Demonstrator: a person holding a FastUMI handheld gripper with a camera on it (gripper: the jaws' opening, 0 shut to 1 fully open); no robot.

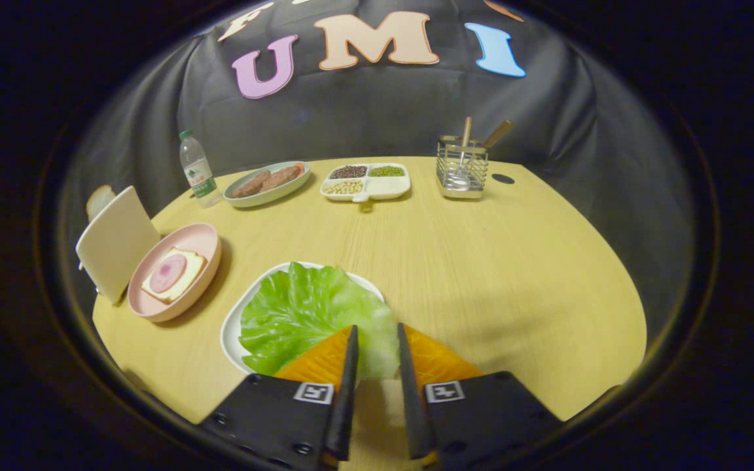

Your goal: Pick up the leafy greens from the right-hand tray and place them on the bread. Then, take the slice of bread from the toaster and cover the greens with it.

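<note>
A green lettuce leaf (305, 320) lies on a white tray (230, 333) just ahead of my fingers. Its pale right edge runs into the narrow gap between the fingertips, and my gripper (377, 337) is shut on that edge, low over the tray. To the left stands a pink plate (210, 261) holding a bread slice (184, 278) topped with a round pink slice of meat. Left of that plate is a cream toaster (115, 242), and a slice of bread (99, 199) sticks up behind its top.
At the back of the round wooden table (482, 261) stand a water bottle (197, 171), a green plate of sausages (266, 185), a divided white tray of beans (365, 181) and a wire utensil holder (461, 169).
</note>
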